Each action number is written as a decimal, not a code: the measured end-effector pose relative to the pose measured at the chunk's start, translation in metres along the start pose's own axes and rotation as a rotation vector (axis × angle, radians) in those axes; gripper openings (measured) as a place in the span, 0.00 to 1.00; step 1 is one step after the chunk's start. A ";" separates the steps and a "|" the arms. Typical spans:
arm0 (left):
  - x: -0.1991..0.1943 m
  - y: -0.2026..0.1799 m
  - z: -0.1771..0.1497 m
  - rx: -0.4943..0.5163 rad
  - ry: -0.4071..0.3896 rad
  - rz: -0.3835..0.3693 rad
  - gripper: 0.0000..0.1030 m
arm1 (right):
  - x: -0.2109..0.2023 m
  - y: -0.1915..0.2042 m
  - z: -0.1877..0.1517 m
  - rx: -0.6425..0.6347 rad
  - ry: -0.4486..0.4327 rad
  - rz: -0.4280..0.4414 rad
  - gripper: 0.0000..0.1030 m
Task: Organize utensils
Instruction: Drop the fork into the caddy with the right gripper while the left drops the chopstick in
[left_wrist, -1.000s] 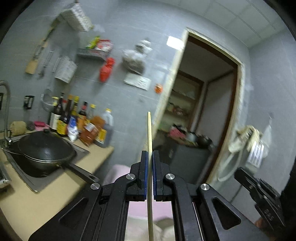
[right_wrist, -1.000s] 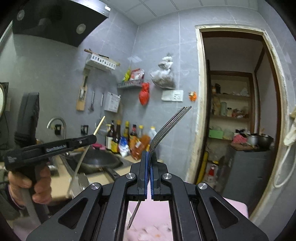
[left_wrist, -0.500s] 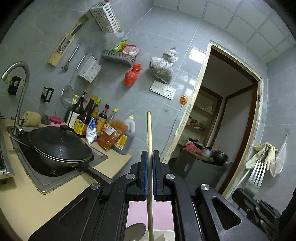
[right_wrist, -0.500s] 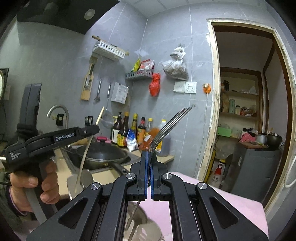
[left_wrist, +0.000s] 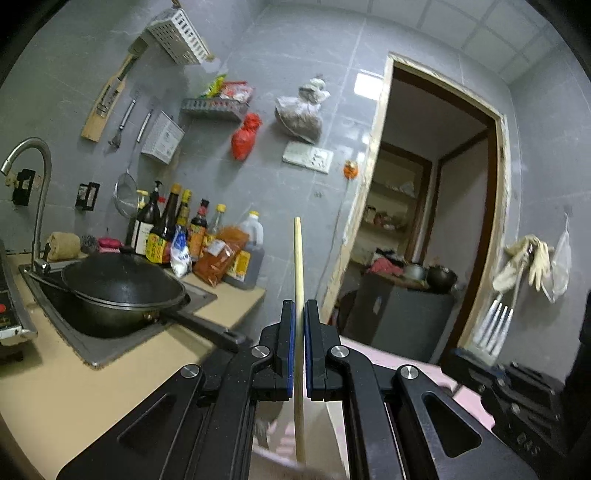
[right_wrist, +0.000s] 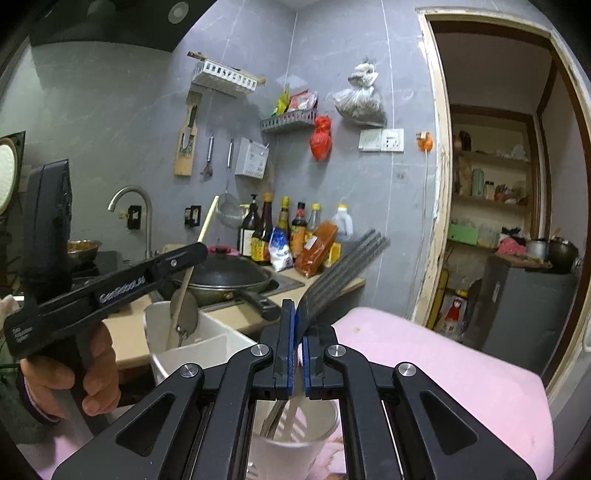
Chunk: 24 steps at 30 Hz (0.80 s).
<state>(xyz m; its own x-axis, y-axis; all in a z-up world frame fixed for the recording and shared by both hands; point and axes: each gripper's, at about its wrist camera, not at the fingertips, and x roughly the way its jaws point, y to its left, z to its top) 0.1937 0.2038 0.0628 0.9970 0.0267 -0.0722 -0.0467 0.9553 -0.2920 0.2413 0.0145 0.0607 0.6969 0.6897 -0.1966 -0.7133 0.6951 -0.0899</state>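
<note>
Left gripper (left_wrist: 299, 314): clamped on an upright wooden-handled ladle (left_wrist: 298, 266).
Right gripper (right_wrist: 295, 321): nearly closed, gripping a fork (right_wrist: 343, 266) above a white holder (right_wrist: 210, 339).

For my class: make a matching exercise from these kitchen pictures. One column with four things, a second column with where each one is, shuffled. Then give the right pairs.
Things:
1. fork
2. wooden-handled ladle
3. black wok
4. red bag

Places:
A. resting in the sink
B. hanging on the grey wall under a small shelf
C. clamped in the right gripper, tines up
D. clamped in the left gripper, bowl end down in the white holder

Pairs: 1-C, 2-D, 3-A, 4-B
</note>
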 end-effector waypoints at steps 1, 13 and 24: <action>-0.001 0.000 -0.003 0.004 0.019 -0.009 0.02 | -0.001 0.000 -0.001 0.003 0.005 0.005 0.03; -0.017 -0.005 -0.014 0.015 0.155 -0.086 0.08 | -0.026 -0.010 0.008 0.079 -0.048 0.043 0.35; -0.048 -0.040 0.002 0.037 0.096 -0.096 0.65 | -0.085 -0.030 0.024 0.105 -0.182 -0.066 1.00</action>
<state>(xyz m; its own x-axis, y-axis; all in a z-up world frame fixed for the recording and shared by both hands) 0.1474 0.1653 0.0796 0.9863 -0.0919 -0.1373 0.0526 0.9625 -0.2663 0.2049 -0.0603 0.1034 0.7506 0.6606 -0.0137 -0.6606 0.7507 0.0073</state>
